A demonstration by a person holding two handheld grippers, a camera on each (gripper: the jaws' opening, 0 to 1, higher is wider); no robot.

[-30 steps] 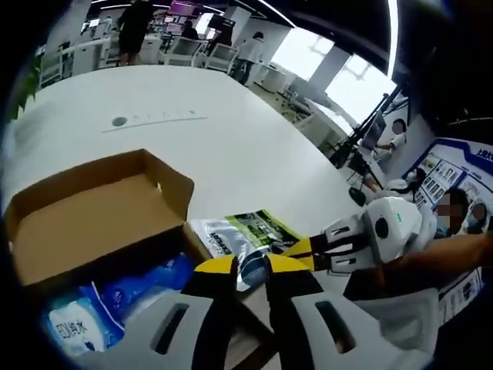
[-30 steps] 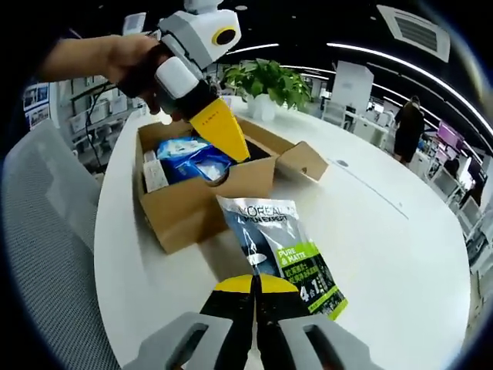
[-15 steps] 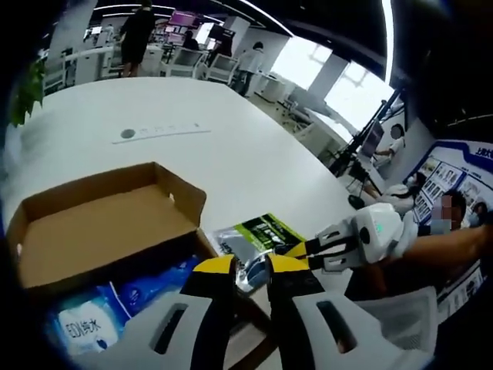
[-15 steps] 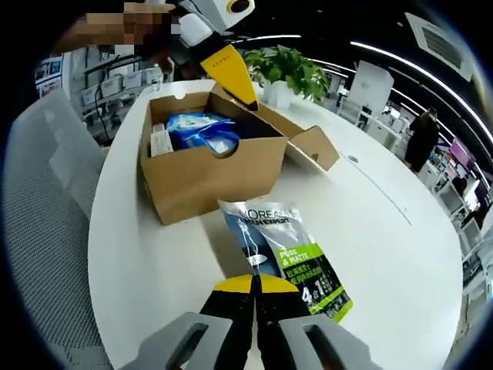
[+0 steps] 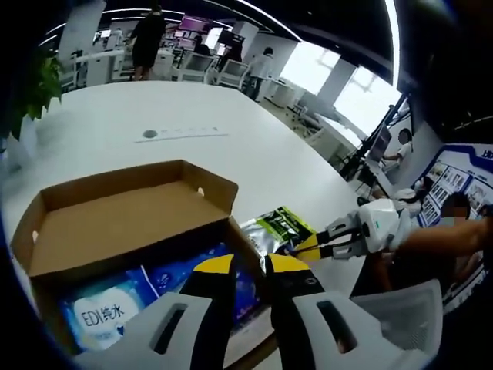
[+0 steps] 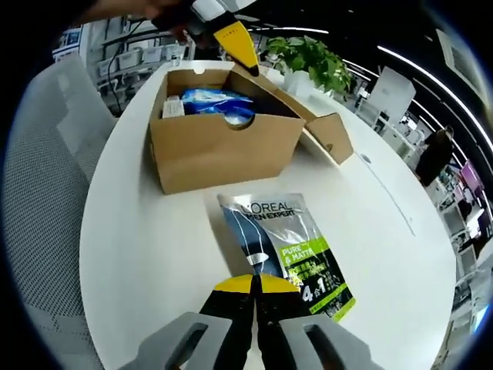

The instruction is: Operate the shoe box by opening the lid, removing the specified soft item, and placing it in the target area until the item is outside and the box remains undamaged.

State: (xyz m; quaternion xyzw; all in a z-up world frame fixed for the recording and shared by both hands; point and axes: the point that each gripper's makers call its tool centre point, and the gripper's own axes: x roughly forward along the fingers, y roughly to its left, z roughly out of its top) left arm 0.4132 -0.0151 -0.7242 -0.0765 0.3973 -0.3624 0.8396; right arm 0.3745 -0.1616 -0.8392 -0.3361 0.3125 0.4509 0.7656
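Observation:
The brown shoe box [image 6: 223,150] stands open on the white table, its lid [image 5: 115,220] folded back. Blue soft packs [image 5: 100,308] lie inside the shoe box [image 5: 231,231]. A silver and green pouch [image 6: 281,247] lies flat on the table in front of the box. My right gripper [image 6: 254,284] is shut on the near edge of the pouch [image 5: 277,227]. In the left gripper view the right gripper [image 5: 308,248] comes in from the right. My left gripper [image 5: 250,266] hovers over the box's near wall, jaws slightly apart and empty. From the right gripper view the left gripper [image 6: 239,48] is above the box's far side.
A grey mesh chair [image 6: 46,177] stands beside the table's edge. A potted plant [image 6: 312,62] sits behind the box. The white table [image 5: 231,139] stretches far beyond the box. People and desks fill the background [image 5: 154,38].
The pouch, in my right gripper, now lies farther from the box. The left gripper has pulled back and higher, so more of the box's inside shows.

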